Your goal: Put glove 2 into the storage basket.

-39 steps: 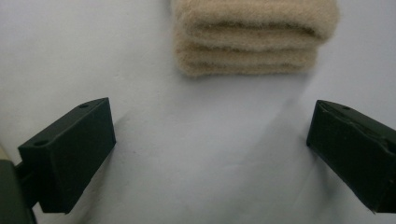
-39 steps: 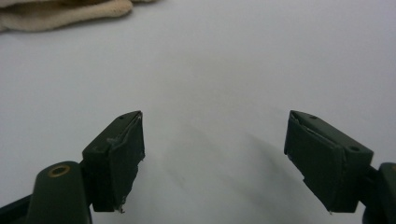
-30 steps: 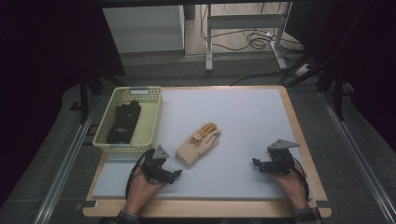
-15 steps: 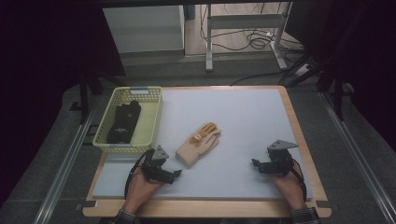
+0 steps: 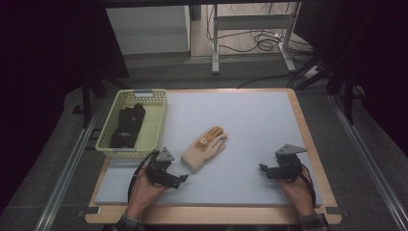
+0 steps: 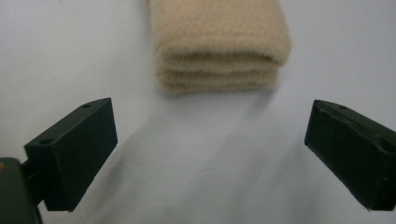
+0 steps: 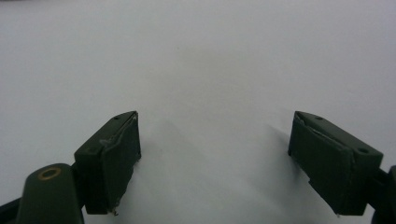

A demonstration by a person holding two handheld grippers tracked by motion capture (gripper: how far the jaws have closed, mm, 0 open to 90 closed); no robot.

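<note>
Beige glove (image 5: pixel 204 148) lies just ahead of the left gripper (image 5: pixel 179 180), cuff end nearest, long axis running away; both grippers' jaws stand apart, right gripper (image 5: pixel 263 169) farther off.

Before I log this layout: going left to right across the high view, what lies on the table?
Yellow basket holding dark gloves → left gripper → beige glove → right gripper.

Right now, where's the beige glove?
In the high view the beige glove lies flat mid-mat, right of the yellow basket, its cuff just ahead of the open left gripper.
</note>
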